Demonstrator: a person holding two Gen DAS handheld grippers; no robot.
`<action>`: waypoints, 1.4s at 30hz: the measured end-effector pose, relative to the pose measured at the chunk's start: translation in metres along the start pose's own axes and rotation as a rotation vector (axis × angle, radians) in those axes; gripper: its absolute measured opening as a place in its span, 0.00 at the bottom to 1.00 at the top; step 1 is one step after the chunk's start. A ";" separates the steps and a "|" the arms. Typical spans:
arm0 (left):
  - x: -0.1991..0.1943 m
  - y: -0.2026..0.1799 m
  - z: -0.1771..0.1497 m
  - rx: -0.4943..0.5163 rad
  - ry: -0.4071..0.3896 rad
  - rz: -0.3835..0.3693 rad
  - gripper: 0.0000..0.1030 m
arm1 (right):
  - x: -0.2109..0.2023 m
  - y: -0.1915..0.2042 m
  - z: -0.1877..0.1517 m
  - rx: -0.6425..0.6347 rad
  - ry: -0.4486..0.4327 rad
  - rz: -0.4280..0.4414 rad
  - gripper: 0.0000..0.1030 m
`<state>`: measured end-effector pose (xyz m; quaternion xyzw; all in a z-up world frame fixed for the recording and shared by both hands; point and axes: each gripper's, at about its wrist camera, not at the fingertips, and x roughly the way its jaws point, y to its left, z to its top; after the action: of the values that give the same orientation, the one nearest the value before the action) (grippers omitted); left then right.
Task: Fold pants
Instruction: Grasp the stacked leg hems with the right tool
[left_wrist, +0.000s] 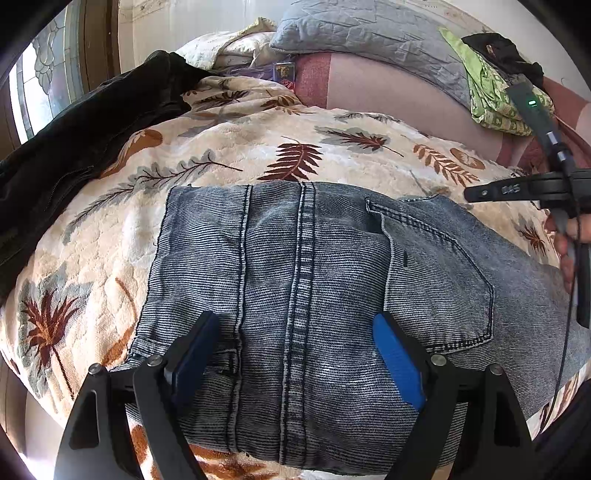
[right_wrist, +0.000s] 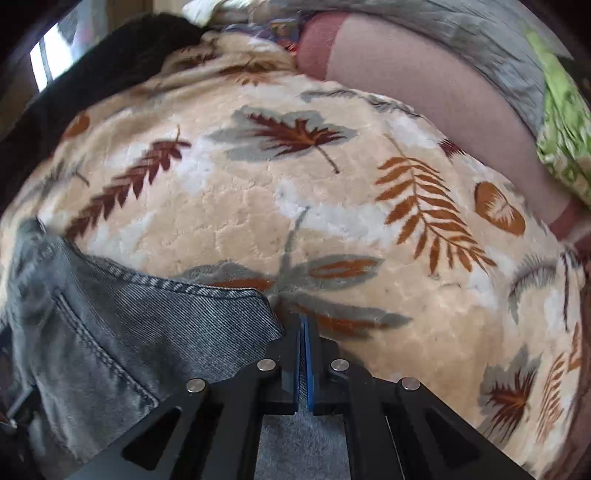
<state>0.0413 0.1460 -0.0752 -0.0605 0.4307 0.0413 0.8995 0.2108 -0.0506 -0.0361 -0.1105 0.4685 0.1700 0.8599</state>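
The jeans (left_wrist: 314, 295) lie folded on a leaf-print blanket (left_wrist: 229, 147) spread over the bed, filling the middle and lower part of the left wrist view, with a back pocket toward the right of the frame. The left gripper (left_wrist: 295, 354) hangs over them at the bottom of that frame, its blue-padded jaws spread wide to either side of the thick centre seam, not pinching the cloth. In the right wrist view the right gripper (right_wrist: 303, 332) sits low and centre with its jaws pressed together on the edge of the denim, a sliver of fabric caught between the blue pads. A dark jacket (left_wrist: 74, 140) lies at upper left, a grey pillow (left_wrist: 369, 33) along the top and a green cloth (left_wrist: 491, 96) at upper right.
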 end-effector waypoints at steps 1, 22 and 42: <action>0.000 0.000 0.000 0.001 -0.001 0.003 0.84 | -0.015 -0.007 -0.005 0.050 -0.026 0.034 0.03; 0.000 -0.003 -0.003 -0.003 -0.019 0.039 0.86 | -0.059 -0.194 -0.169 0.762 0.011 0.271 0.45; -0.037 -0.139 0.003 0.204 -0.048 -0.253 0.85 | -0.144 -0.262 -0.247 0.971 -0.182 0.281 0.65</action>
<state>0.0381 0.0080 -0.0346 -0.0217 0.4000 -0.1148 0.9090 0.0525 -0.4041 -0.0393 0.3806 0.4270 0.0555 0.8184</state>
